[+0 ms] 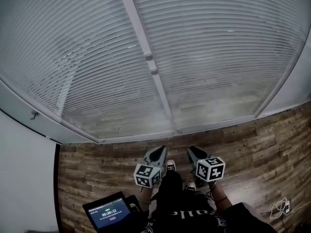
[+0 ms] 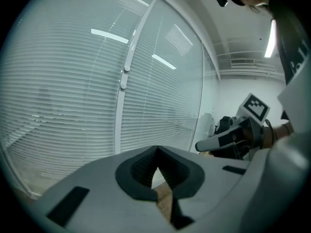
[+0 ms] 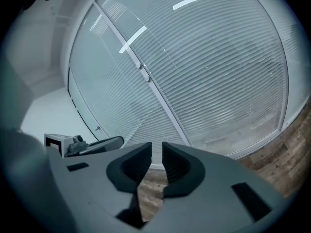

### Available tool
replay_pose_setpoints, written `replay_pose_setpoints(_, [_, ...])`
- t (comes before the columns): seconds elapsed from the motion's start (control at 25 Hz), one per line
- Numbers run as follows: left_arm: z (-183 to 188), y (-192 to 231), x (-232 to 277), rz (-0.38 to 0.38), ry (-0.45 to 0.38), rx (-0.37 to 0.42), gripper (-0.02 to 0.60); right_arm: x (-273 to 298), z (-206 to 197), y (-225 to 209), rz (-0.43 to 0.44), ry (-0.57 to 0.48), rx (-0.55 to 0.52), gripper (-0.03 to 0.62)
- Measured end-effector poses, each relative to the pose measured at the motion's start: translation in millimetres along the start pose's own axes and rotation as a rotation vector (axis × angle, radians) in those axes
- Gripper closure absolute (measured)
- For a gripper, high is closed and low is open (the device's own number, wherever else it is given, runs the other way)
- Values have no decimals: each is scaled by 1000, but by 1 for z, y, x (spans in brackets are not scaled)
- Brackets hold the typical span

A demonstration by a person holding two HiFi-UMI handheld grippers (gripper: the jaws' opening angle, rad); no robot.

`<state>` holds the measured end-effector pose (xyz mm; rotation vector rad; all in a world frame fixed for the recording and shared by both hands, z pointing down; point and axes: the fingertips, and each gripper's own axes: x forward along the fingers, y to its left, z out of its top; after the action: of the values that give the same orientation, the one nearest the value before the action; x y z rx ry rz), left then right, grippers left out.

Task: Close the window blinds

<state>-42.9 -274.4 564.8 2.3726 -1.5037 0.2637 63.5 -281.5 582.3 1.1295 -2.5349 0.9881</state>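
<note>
Free floor [image 1: 97, 160] up to blinds [image 1: 87, 57]; screen [image 1: 109, 213] bottom L, cable [image 1: 281, 208] bottom R.

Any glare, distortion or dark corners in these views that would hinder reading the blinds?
Head view: fisheye bows the window blinds and mullion; the light is dim. Left gripper view: ceiling-light reflections streak the blinds, corners black. Right gripper view: similar streaks, corners vignetted.

Right claw [image 3: 156, 150] jaws a bit apart, nothing btwn, facing window blinds [image 3: 218, 72]; left claw [image 3: 99, 143] alongside.
</note>
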Motion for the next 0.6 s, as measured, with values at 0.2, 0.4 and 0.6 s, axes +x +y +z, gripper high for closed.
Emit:
replay_pose_setpoints(0.2, [-7, -15, -41, 17, -59, -64, 577, -24, -31, 20, 12, 21, -19, 514])
replay_pose_setpoints(0.4, [-18, -22, -77, 3, -77, -102, 578, -39, -51, 41, -16, 7, -7, 514])
replay_pose_setpoints(0.6, [-36, -22, -133, -25, -88, -108, 577, -53, -78, 86, -28, -14, -28, 514])
